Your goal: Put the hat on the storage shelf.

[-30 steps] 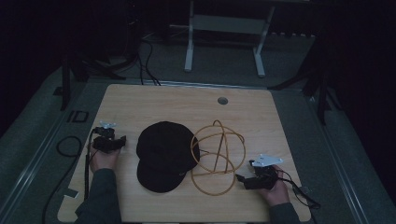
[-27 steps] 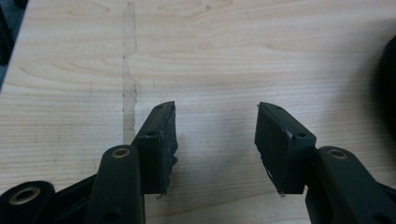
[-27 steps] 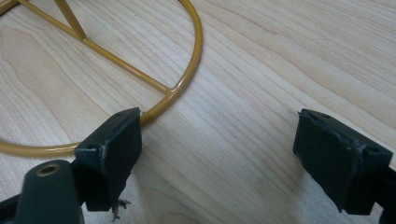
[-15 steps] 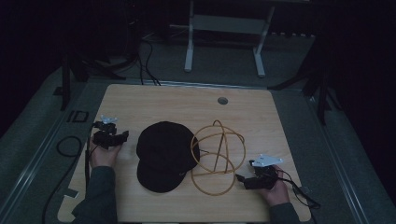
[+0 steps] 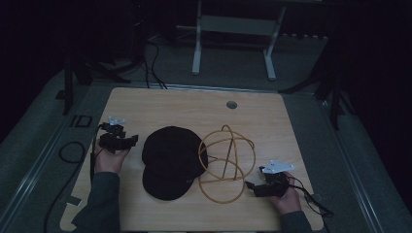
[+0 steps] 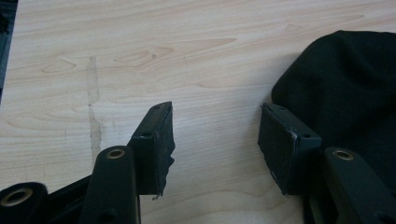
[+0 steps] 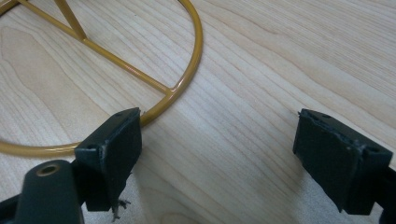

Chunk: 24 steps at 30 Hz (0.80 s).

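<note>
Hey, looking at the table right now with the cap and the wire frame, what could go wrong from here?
1. The black cap touches the yellow wire frame; pulling either may drag the other.
2. The right hand-held gripper, open, has one jaw right at the frame's thin base ring; a closing grip could slip off it.
3. The left hand-held gripper, open beside the cap, might pinch only loose fabric.

The table (image 5: 160,104) was pale wood with a smooth, matt grain, marked by a faint streak at the left of the left gripper view. The cap (image 5: 172,160) was soft black cloth, matt. The wire frame (image 7: 116,60) looked like glossy yellow-coated metal. The black gripper pads (image 7: 116,144) looked rubbery, matt, with frayed edges.
</note>
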Tool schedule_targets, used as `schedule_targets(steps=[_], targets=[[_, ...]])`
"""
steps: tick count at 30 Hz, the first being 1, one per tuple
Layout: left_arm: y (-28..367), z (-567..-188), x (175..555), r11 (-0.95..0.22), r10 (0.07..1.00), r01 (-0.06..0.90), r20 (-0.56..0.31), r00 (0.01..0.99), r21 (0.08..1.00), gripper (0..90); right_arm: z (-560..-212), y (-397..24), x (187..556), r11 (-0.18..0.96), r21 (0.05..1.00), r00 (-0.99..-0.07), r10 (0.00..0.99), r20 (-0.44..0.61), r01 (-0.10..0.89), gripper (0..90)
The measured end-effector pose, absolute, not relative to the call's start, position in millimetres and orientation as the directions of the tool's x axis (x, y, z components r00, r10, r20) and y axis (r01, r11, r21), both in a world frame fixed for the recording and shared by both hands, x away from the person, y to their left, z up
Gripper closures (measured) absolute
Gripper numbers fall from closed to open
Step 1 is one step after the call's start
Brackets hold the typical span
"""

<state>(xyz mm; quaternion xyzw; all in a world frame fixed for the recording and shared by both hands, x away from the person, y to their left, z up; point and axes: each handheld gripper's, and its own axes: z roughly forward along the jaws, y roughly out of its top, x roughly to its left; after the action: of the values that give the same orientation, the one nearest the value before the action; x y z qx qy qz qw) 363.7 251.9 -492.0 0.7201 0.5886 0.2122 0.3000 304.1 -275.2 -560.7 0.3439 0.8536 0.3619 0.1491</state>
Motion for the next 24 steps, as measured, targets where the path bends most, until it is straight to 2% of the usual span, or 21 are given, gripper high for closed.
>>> schedule_targets(steps=[24], targets=[[220,-469,356,-0.238,0.933,0.698,-0.04,0.357,0.675,43.2,-561,-275,304,0.502,0.72,-0.719,0.695,-0.005,0.479,15.1]])
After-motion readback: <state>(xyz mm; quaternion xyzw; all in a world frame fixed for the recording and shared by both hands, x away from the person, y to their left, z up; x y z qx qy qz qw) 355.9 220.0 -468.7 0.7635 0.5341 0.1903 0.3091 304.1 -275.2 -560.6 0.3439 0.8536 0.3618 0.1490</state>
